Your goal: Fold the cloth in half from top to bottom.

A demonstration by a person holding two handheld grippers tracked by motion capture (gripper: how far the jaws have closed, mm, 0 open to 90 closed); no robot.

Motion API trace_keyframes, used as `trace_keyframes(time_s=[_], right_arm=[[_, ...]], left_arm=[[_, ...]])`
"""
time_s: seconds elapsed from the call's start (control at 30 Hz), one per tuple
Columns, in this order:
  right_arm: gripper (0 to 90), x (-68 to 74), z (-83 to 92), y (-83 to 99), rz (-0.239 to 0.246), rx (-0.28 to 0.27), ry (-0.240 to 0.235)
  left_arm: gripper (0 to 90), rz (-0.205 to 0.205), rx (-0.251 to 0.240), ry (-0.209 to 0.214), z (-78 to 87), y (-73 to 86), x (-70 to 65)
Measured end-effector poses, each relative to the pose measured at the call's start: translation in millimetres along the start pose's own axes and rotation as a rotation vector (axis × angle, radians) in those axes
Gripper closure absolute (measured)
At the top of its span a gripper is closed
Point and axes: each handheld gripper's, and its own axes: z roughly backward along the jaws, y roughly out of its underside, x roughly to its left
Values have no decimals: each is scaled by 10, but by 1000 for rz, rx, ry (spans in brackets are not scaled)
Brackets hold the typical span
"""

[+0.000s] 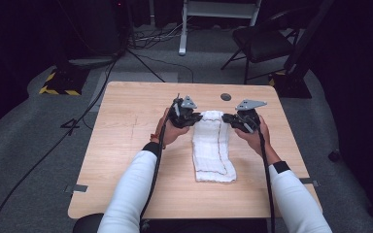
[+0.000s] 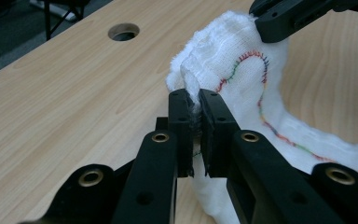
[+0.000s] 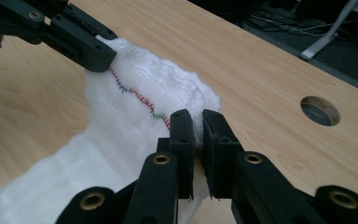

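Observation:
A white gauze cloth [image 1: 213,148] with a line of coloured stitching lies lengthwise on the wooden table [image 1: 126,145]. Its far end is lifted off the top. My left gripper [image 1: 197,116] is shut on the far left corner of the cloth [image 2: 214,70], which is pinched between its pads. My right gripper [image 1: 227,118] is shut on the far right corner, and the cloth [image 3: 135,112] bunches up between its jaws. In the left gripper view the right gripper [image 2: 272,21] holds the cloth's other corner at the top; in the right gripper view the left gripper [image 3: 91,51] shows at upper left.
A round cable hole [image 1: 226,97] is cut in the table behind the grippers. Cables trail from both grippers over the near edge. On the floor beyond the table stand a black chair [image 1: 264,41], a white stand [image 1: 184,29] and loose cables.

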Motion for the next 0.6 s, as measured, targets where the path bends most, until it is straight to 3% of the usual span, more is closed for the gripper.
trace_keyframes(time_s=[0.47,0.6], right_arm=[[830,277,353,351,17,-20,-151],[830,377,473,428,48,-9,-194]], left_arm=[[840,-114,10,130,289,255,-495],[838,-136,14,170,370,322,-644]])
